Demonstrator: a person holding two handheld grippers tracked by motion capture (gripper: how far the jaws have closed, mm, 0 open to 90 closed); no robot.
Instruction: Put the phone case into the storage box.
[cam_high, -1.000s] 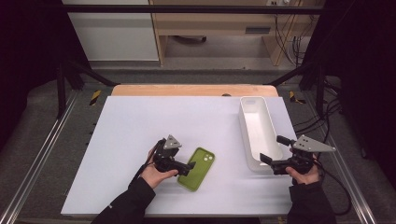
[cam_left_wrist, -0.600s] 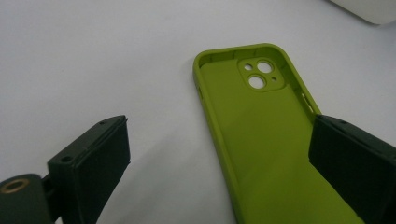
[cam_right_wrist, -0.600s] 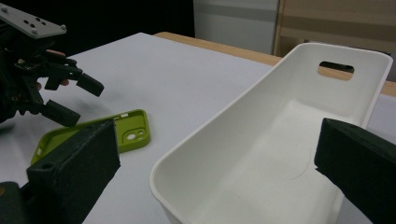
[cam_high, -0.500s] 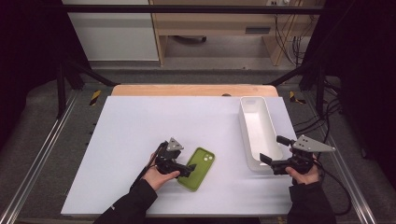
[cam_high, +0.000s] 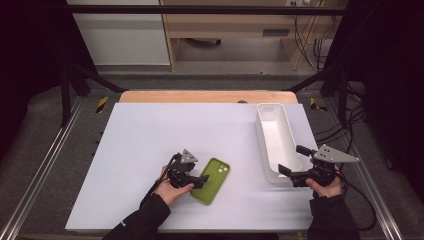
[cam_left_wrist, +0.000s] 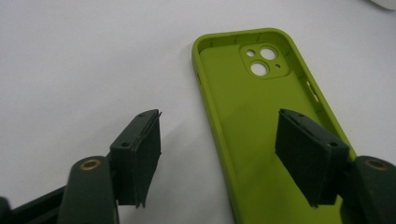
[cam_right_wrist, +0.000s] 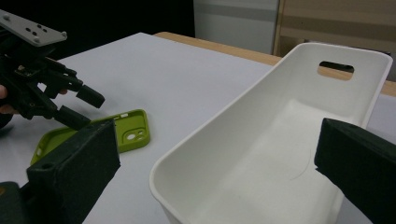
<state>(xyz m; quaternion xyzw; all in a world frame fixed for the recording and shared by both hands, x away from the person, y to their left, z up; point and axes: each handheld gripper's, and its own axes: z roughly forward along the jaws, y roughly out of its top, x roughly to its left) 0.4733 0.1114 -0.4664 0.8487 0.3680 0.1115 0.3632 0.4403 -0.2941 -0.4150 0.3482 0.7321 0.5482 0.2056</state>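
Observation:
A lime-green phone case (cam_high: 214, 179) lies inside-up on the white table (cam_high: 150, 140), camera holes at its far end. My left gripper (cam_high: 199, 181) is at its near left side. In the left gripper view the case (cam_left_wrist: 252, 107) has its left long wall between the jaws of the left gripper (cam_left_wrist: 219, 123): one pad (cam_left_wrist: 147, 149) is over the table, the other (cam_left_wrist: 306, 154) over the case's inside. The jaws have just been closing, with gaps still showing at both pads. My right gripper (cam_high: 291, 161) is held open at the near end of a white tray (cam_high: 265, 145), with nothing gripped.
The long white tray (cam_right_wrist: 280, 154) is empty, with a handle slot in its far wall. It stands lengthwise along the table's right side. The right gripper view also takes in the left gripper (cam_right_wrist: 79, 105) and the case (cam_right_wrist: 128, 135). A wooden strip borders the table's far edge.
The left gripper has shifted slightly toward the near edge and settled at the case, and its jaws have narrowed. The right hand, the tray and the case have not moved.

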